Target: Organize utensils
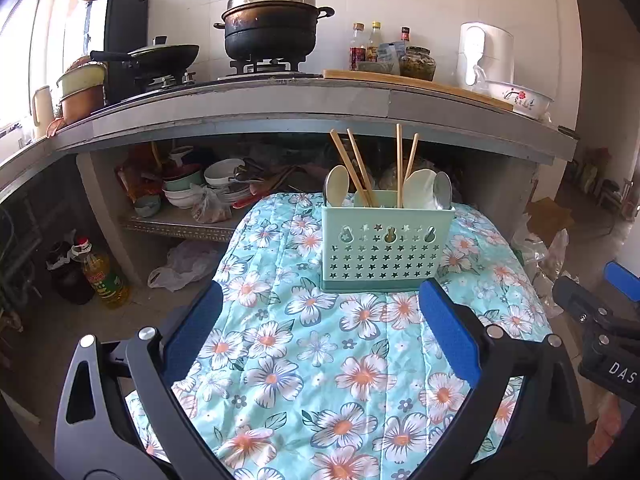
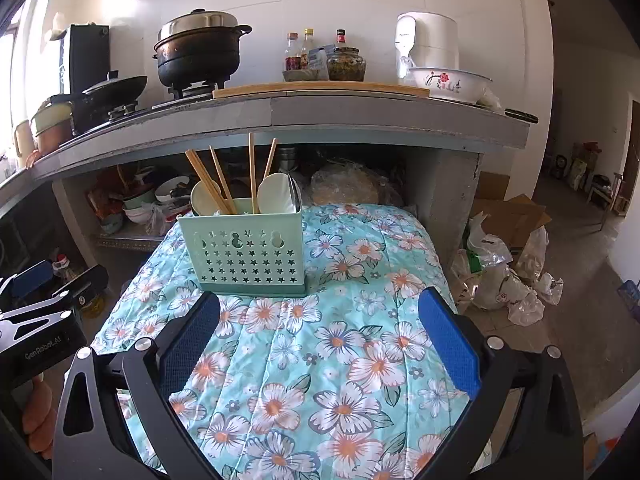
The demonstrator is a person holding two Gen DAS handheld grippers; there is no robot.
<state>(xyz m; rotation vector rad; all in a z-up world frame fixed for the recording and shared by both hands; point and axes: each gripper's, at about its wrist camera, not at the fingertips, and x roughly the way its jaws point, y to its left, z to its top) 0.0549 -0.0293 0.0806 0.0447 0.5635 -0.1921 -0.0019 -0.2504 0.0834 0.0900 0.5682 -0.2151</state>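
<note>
Utensils sit upright in the green holder (image 1: 387, 246): 4 chopsticks (image 1: 356, 168) and what I count as 3 spoons (image 1: 337, 186), though the rightmost ones overlap and I cannot separate them cleanly. The holder stands on the floral cloth (image 1: 304, 360) covering the surface, toward its far edge, below the kitchen counter (image 1: 280, 108).

Left gripper (image 1: 320, 336): fingers spread wide, nothing between them. Right gripper (image 2: 320, 336): same, spread wide and empty. Both hang above the cloth, short of the holder.

Judgement: nothing lies loose on the cloth, so the sorting looks largely done or not begun; I cannot say which. If I regroup items, I should take 1 chopstick near its upper end, lift straight up, and brace the holder with the other fingers, since a light plastic holder may tip on soft cloth.

View differences: the left view faces the holder nearly head-on and catches the right gripper at its right edge. The right view sees it from the right, showing the holder's side wall, bare cloth beside it, and the left gripper at the left edge.
</note>
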